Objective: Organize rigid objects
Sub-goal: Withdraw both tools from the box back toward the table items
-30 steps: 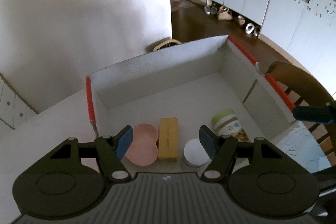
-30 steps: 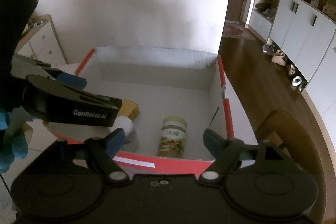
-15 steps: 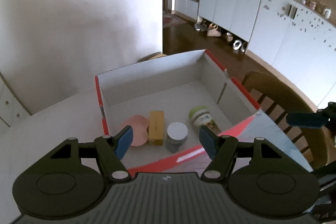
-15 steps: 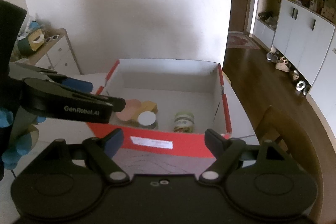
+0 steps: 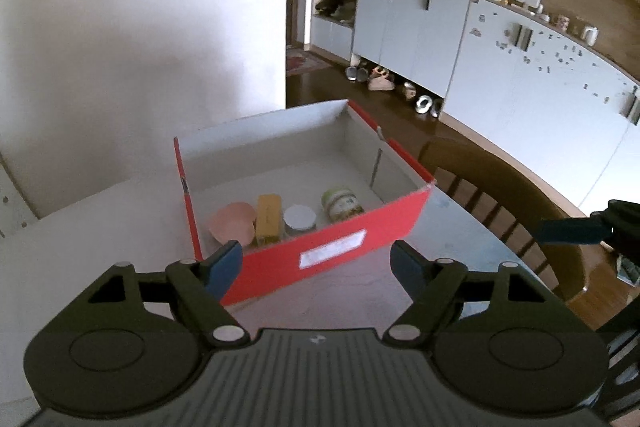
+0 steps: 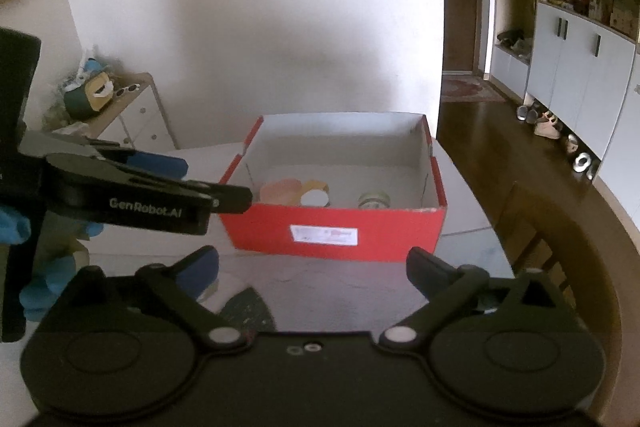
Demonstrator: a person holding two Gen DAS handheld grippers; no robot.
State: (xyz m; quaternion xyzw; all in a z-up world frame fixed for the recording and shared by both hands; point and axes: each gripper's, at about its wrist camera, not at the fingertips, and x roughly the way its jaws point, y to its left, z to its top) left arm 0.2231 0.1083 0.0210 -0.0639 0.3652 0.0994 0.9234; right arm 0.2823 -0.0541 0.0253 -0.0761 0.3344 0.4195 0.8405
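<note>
Left wrist view: we find both grippers released and empty, and four items lined up in the red box (image 5: pixel 320 259).

We note the pink dish (image 5: pixel 233 225), yellow block (image 5: pixel 267 217), white-lidded jar (image 5: pixel 300 218) and green-lidded jar (image 5: pixel 342 202) packed side by side against the near wall, which we judge leaves the far floor free for more. Left gripper (image 5: pixel 316 265) and right gripper (image 6: pixel 312 269) hang short of the box over bare surface (image 6: pixel 320 287); a chair (image 5: pixel 500 195) crowds the right edge.
</note>
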